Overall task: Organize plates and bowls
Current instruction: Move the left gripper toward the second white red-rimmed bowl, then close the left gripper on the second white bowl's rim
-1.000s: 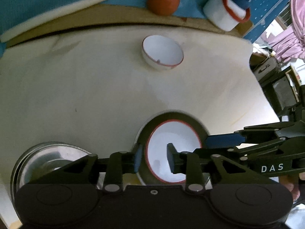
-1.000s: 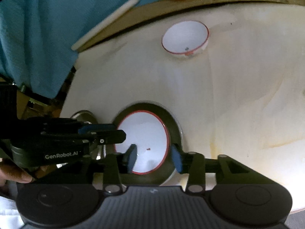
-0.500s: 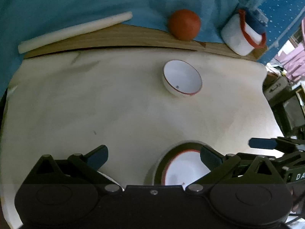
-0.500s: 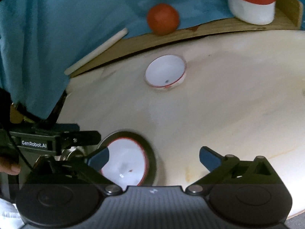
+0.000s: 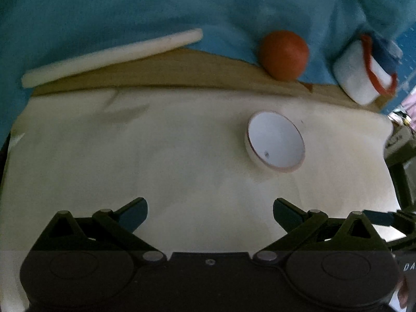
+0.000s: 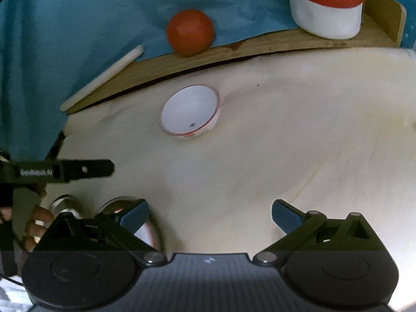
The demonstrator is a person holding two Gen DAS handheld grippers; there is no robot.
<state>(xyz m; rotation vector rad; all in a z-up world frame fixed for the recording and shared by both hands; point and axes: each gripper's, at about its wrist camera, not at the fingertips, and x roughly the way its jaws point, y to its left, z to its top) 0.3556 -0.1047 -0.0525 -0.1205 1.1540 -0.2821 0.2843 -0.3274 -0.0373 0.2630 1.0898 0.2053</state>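
Observation:
A white bowl with a red rim (image 5: 275, 142) sits on the cream tabletop, ahead and to the right of my left gripper (image 5: 210, 214), which is open and empty. The bowl also shows in the right wrist view (image 6: 189, 110), ahead and to the left of my right gripper (image 6: 210, 214), which is open and empty. The red-rimmed white plate on a dark plate (image 6: 147, 234) peeks out behind the right gripper's left finger. A metal bowl (image 6: 63, 202) lies at the far left, mostly hidden.
A wooden board runs along the table's far edge (image 5: 166, 75) with an orange ball (image 5: 284, 54), a white rod (image 5: 109, 57) and a white red-rimmed container (image 5: 361, 75) on it. Blue cloth hangs behind. The left gripper's body (image 6: 57, 173) reaches in at the left.
Both grippers opened and let go of the red-rimmed plate, then drew back and tilted up. The stacked plates have slid out of the left view.

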